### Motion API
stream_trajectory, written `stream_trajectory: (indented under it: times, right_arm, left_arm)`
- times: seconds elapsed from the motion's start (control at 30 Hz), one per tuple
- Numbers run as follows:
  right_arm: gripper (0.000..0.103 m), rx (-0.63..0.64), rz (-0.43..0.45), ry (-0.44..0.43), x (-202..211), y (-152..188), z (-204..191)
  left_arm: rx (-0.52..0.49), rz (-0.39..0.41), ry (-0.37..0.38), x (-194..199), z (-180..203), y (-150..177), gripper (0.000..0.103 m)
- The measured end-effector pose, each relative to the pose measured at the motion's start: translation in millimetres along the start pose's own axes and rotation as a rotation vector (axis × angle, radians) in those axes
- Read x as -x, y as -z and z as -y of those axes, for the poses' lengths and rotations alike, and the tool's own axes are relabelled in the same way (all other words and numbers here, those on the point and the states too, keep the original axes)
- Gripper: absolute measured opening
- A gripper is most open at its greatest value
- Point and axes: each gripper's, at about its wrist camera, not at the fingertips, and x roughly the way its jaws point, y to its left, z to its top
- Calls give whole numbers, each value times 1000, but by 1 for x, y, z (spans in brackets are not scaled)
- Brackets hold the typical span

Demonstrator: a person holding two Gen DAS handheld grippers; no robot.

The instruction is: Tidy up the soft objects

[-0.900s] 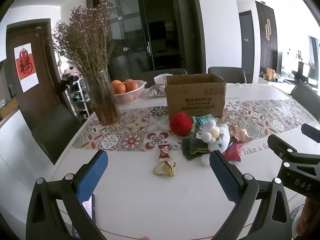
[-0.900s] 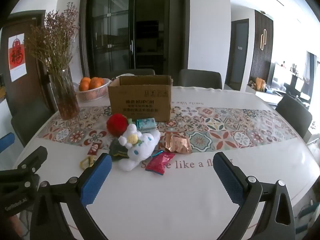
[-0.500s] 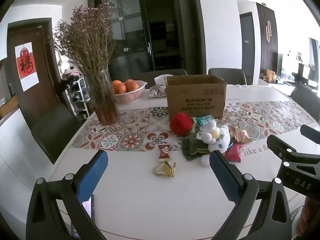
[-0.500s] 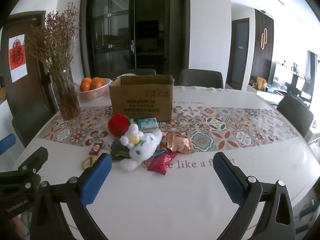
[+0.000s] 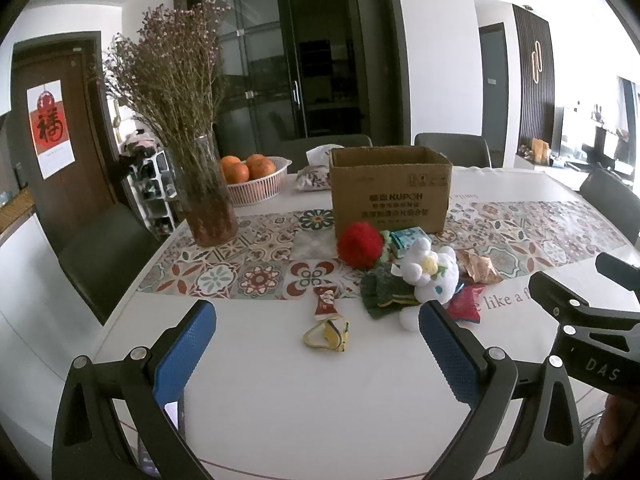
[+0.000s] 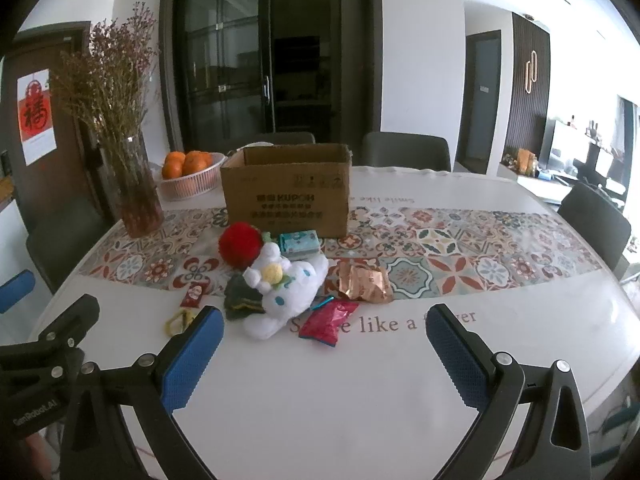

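Both tongs, left and right, hang wide apart and empty above the table. My soft things, plush and pompom, lie heaped before the open box, likely their bin. Nothing is sorted yet.

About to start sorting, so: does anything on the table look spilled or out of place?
Nothing spilled. The white plush toy lies on its side in a loose pile with a crumpled gold wrapper in front of the cardboard box.
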Motion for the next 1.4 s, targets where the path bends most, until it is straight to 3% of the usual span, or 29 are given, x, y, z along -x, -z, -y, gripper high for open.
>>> stream_trajectory:
  times: [1.4]
  right_arm:
    - [103, 4, -2, 4, 0, 0, 0]
  left_arm:
    - [-4, -6, 7, 0, 9, 3, 103]
